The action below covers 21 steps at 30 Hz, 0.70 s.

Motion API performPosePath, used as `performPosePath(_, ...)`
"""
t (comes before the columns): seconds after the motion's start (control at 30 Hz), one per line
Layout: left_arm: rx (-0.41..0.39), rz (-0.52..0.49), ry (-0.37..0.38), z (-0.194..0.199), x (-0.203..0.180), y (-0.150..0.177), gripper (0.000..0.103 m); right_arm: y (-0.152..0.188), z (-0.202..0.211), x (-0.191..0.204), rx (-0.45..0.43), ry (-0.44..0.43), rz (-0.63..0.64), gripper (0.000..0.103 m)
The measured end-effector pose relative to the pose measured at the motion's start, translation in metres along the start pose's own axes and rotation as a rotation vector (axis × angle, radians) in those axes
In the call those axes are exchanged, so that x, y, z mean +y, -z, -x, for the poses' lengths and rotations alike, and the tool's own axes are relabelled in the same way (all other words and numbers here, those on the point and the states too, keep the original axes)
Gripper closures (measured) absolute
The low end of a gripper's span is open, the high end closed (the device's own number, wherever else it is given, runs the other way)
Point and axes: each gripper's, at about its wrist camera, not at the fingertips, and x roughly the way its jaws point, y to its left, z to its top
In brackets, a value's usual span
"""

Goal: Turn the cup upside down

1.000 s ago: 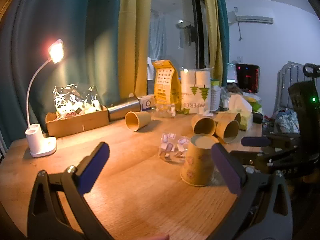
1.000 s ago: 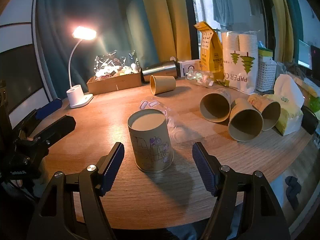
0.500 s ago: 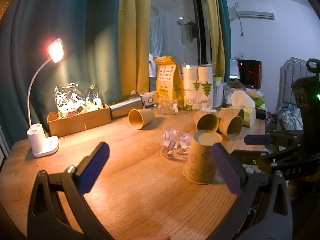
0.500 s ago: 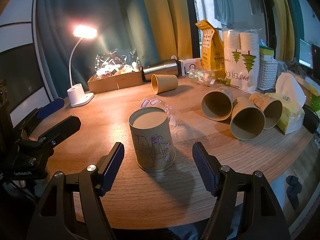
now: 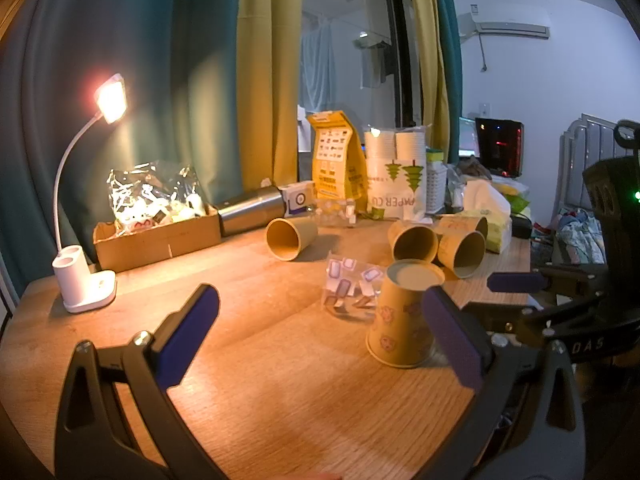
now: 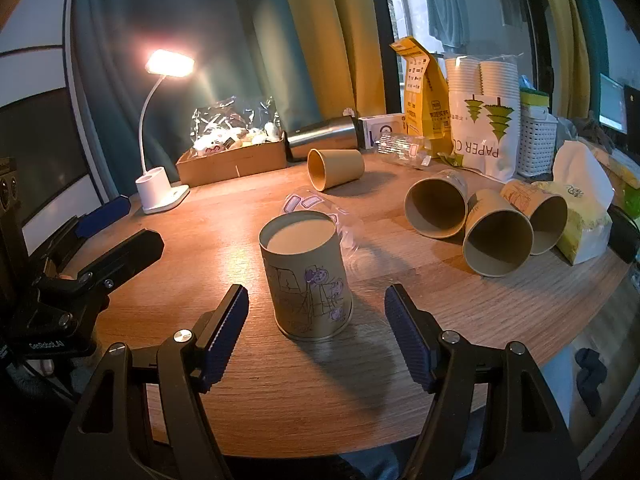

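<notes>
- We see the cup (image 6: 307,276) standing upside down on the wooden surface (image 6: 400,380), base up, purple drawing on its side.
- Our right gripper (image 6: 316,336) is released, spread wide, cup just ahead, not touching.
- Our left gripper (image 5: 320,338) is released too, holding nothing; cup (image 5: 404,316) sits beside its right finger.
- Four more cups lie on their sides behind.
- Lit desk lamp (image 6: 160,136) at left, cardboard box (image 6: 232,160) beside it.
- Teal and yellow curtains (image 6: 320,32) behind.
</notes>
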Motion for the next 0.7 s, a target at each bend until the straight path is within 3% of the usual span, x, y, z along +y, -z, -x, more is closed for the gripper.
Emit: performPosePath(0.7,0.006,0.001,-0.003,-0.0013,-0.0014,0.0015,0.0,0.0009,0.0014,-0.0009,0.003,-0.004,-0.006,0.029)
